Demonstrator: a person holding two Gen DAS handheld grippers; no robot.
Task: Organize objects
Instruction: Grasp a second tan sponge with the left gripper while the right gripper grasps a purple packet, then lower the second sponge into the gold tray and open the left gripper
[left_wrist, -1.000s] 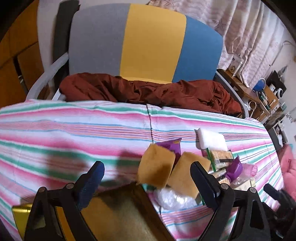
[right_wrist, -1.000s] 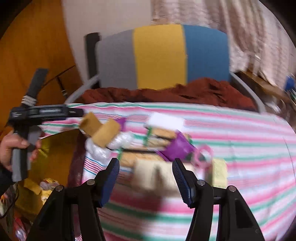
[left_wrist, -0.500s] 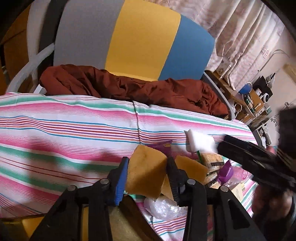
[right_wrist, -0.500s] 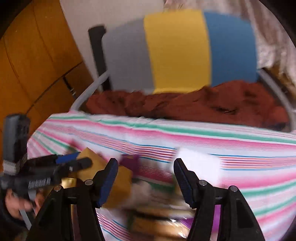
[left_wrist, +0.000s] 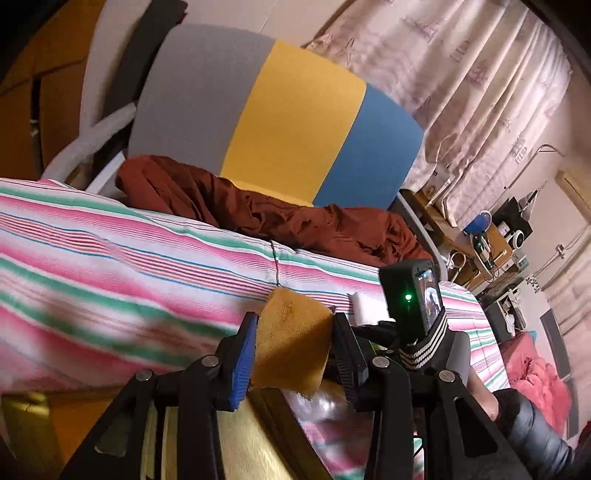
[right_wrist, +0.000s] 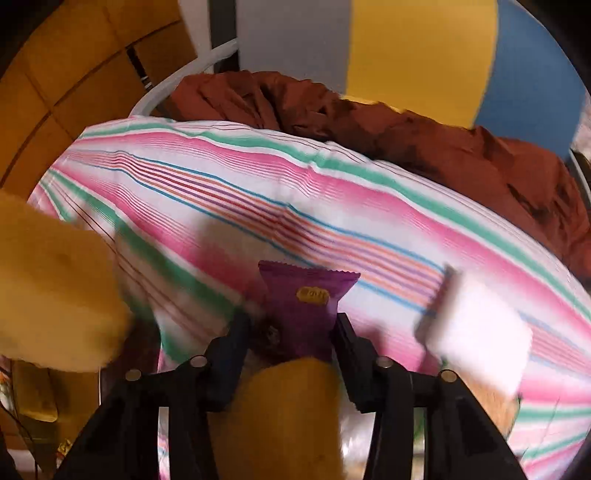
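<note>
My left gripper is shut on a yellow-brown sponge and holds it above the striped tablecloth. The same sponge shows blurred at the left of the right wrist view. My right gripper has its jaws close around a purple snack packet and a second yellow sponge lies between its arms; whether the fingers press the packet is blurred. The right gripper's body with its camera stands just right of my left gripper.
A white sponge block lies right of the packet. A rust-red cloth lies on a grey, yellow and blue chair behind the table. A gold box sits under my left gripper. Crinkled plastic lies beside it.
My left gripper closed on the sponge and lifted it off the pile. My right gripper moved forward and down from the pile's near side and narrowed around the purple packet.
</note>
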